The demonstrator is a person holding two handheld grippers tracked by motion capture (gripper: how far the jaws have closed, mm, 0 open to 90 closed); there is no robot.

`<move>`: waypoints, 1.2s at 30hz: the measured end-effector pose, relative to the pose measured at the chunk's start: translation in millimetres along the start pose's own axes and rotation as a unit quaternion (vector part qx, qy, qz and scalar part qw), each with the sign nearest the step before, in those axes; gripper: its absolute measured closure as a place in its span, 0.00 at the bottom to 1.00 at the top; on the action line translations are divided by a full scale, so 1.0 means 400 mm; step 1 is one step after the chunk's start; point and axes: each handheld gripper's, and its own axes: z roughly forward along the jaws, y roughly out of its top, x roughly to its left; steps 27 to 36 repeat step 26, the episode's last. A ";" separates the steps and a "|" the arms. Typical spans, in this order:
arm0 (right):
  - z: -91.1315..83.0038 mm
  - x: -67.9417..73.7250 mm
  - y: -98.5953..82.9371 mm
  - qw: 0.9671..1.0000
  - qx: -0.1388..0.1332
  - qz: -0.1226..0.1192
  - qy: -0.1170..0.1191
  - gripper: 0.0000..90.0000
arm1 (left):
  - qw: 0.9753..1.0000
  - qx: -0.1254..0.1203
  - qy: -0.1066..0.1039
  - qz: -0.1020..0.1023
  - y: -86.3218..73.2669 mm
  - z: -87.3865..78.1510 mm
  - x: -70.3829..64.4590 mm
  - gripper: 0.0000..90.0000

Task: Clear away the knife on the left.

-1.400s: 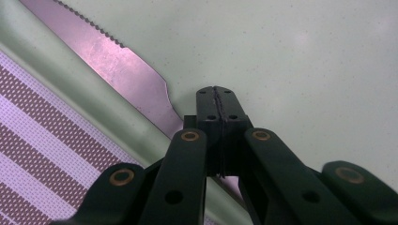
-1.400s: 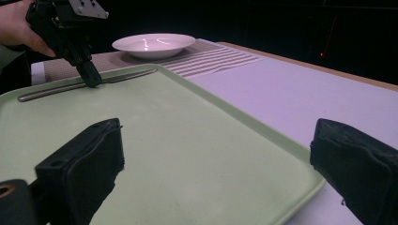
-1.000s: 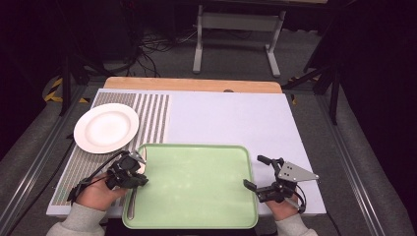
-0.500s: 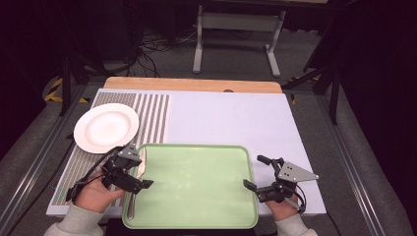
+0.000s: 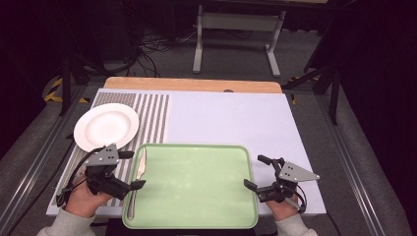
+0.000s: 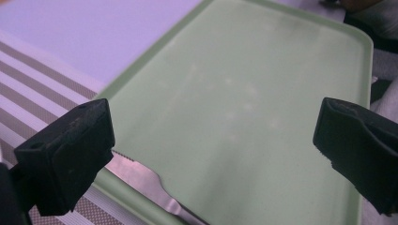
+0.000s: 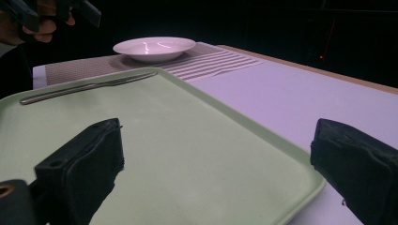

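Left tool pulled back off the knife, right tool unchanged

Since a second ago my left tool (image 5: 126,169) has lifted away from the tray's left rim and spread wide; my right tool (image 5: 255,171) hasn't shifted.

High view: green tray (image 5: 196,226) at the tabletop's (image 5: 231,118) near edge. Knife (image 5: 137,177) lies along its left rim, just beside my left tool. White plate (image 5: 105,126) on the striped mat (image 5: 152,113), apart from the tray. Right tool gaping at the tray's right edge, holding nothing.

Left gripper view: jaws far apart, empty, over the tray (image 6: 263,93); knife blade (image 6: 141,180) on the rim below.

Right gripper view: jaws wide, empty, tray (image 7: 178,140) between them; knife (image 7: 89,87) on the far rim, plate (image 7: 154,48) beyond.
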 end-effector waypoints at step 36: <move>0.000 0.000 -0.001 1.000 -0.001 0.001 -0.001 0.04 | 0.988 -0.143 0.015 -0.053 -0.195 -0.024 0.030 0.00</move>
